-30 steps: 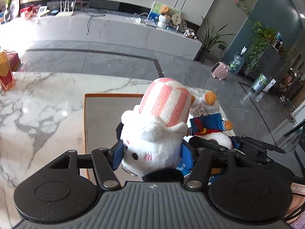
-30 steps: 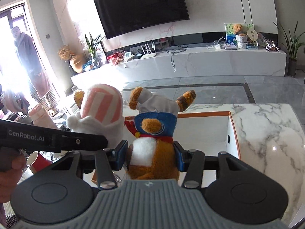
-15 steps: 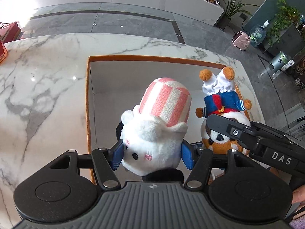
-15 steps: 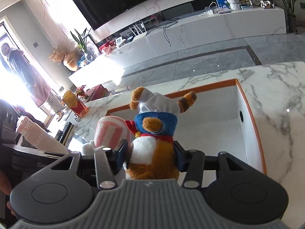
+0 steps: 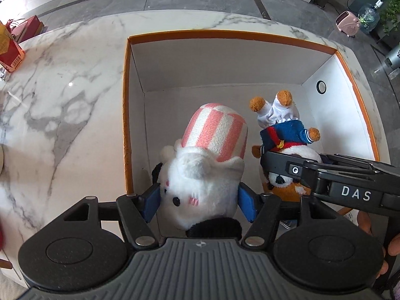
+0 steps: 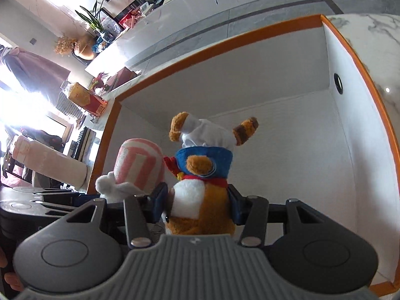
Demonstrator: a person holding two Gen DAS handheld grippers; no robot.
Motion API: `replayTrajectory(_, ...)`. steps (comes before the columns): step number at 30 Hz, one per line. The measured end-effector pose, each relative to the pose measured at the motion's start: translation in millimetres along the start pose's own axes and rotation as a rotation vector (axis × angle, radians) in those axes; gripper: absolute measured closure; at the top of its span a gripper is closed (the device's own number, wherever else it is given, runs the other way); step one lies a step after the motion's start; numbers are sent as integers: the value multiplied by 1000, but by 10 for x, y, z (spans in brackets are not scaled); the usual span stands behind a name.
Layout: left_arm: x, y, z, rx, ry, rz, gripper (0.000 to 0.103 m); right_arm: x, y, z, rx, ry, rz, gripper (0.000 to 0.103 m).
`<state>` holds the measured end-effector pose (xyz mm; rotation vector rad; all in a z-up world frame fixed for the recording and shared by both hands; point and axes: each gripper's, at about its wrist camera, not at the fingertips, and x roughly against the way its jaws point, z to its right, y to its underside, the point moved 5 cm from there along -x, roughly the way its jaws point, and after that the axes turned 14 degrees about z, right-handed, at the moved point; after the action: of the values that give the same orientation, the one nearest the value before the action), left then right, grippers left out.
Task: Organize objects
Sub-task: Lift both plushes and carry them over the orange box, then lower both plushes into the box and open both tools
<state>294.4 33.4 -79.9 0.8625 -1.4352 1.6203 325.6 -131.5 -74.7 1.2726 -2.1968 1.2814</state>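
My left gripper [image 5: 200,200] is shut on a white plush [image 5: 202,175] with a pink-striped body, held head-down over the left part of an open orange-rimmed white box [image 5: 225,35]. My right gripper [image 6: 197,205] is shut on a brown plush [image 6: 202,175] in a blue sailor top and white trousers, also upside down, inside the box [image 6: 225,37]. In the left wrist view the brown plush [image 5: 285,130] hangs just right of the white one, under the right gripper's black body [image 5: 325,175]. In the right wrist view the white plush [image 6: 137,167] is at the left.
The box stands on a white marble table [image 5: 62,95]. A red and yellow carton [image 5: 10,50] stands at the table's far left edge. The box's right wall has a round hole [image 5: 320,86]. Floor and a pink heater [image 5: 348,22] lie beyond.
Both grippers have tilted downward and moved lower with their plush toys, from above the box rim to inside the box. Both stay shut on the toys.
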Motion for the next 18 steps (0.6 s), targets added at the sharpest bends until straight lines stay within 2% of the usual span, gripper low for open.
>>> replayTrajectory(4,-2,-11,6,13,35,-9,26,-50,9,33,-28,23,-17,51)
replayTrajectory(8,68,25,-9,25,68,3,35,-105,35,5,-16,55,-33,51)
replayTrajectory(10,194,8,-14,25,104,52,35,-128,36,1,-7,87,-37,51)
replayTrajectory(12,359,-32,-38,9,104,123,35,-125,28,-16,31,138,-33,51)
replayTrajectory(15,592,-83,-109,-36,70,235,35,-166,30,-67,128,233,-39,51)
replayTrajectory(18,656,-103,-257,-32,12,279,35,-273,83,-117,173,264,-82,50)
